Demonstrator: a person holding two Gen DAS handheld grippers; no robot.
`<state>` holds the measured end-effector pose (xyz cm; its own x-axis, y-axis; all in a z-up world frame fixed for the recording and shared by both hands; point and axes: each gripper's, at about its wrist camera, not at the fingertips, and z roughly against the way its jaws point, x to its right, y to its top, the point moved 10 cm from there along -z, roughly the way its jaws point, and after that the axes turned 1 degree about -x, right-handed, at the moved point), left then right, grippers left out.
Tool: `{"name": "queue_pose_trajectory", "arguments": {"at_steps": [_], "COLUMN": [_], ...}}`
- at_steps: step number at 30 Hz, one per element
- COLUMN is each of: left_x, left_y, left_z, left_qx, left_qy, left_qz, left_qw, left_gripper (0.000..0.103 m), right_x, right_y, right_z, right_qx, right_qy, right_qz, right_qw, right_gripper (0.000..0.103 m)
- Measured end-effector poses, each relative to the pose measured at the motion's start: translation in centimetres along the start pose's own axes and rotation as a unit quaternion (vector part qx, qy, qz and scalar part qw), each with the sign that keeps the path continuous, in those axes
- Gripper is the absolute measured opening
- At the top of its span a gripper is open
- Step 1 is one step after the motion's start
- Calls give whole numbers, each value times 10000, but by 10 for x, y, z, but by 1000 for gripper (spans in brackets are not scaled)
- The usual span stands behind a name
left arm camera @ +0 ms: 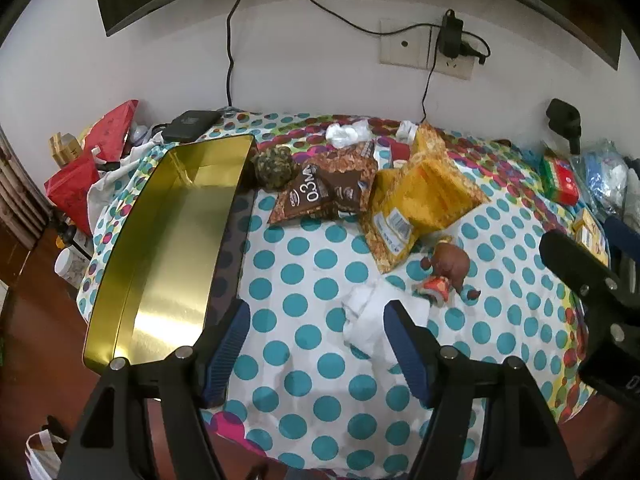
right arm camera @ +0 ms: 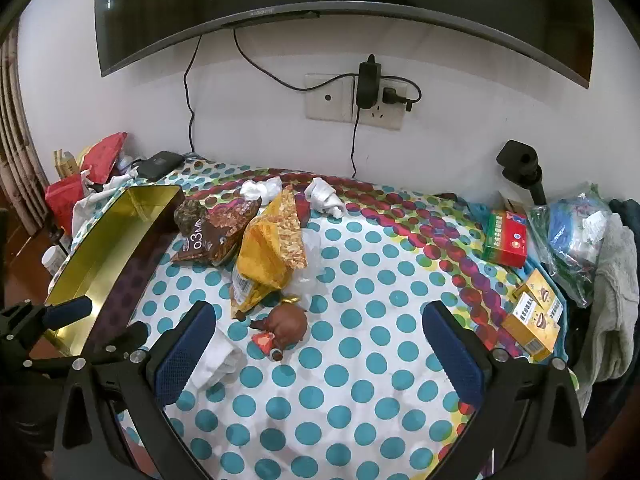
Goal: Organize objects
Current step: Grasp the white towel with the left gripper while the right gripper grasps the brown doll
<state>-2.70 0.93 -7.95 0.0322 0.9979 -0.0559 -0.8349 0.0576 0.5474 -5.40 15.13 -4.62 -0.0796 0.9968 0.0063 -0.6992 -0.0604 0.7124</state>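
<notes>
A gold open tin (left arm camera: 168, 240) lies at the left of the dotted tablecloth (left arm camera: 304, 264); it also shows in the right wrist view (right arm camera: 108, 248). My left gripper (left arm camera: 316, 340) is open and empty above the cloth, right of the tin, with a crumpled white tissue (left arm camera: 368, 320) by its right finger. My right gripper (right arm camera: 320, 336) is open and empty, just behind a brown figurine (right arm camera: 286, 326). A brown snack bag (left arm camera: 332, 188), a yellow snack bag (left arm camera: 416, 204) and a dark green ball (left arm camera: 274, 168) lie beyond.
White tissues (right arm camera: 324, 196) lie near the wall. A red-green box (right arm camera: 506, 240), yellow boxes (right arm camera: 534, 320), plastic bags (right arm camera: 572, 228) and a black stand (right arm camera: 524, 172) crowd the right edge. Red bags (left arm camera: 88, 172) and a black device (left arm camera: 190, 124) sit at back left.
</notes>
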Motion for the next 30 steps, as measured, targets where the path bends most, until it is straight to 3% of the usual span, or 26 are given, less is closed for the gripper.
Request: {"name": "queue_pose_trajectory", "arguments": {"at_steps": [12, 27, 30], "left_x": [-5, 1, -1], "left_y": [-18, -40, -41], "left_z": [-9, -30, -33], "left_qx": [-69, -207, -216], "left_qy": [-71, -264, -151], "left_qz": [29, -143, -199], "left_qw": [9999, 9993, 9995], "left_gripper": [71, 71, 71], "right_x": [-5, -22, -27], "right_y": [-13, -41, -44], "right_z": [-9, -65, -81], "right_qx": [-152, -627, -758], "right_qy": [137, 464, 426], "right_qz": [128, 598, 757], "right_qw": [9997, 9952, 9933], "right_gripper": [103, 101, 92]}}
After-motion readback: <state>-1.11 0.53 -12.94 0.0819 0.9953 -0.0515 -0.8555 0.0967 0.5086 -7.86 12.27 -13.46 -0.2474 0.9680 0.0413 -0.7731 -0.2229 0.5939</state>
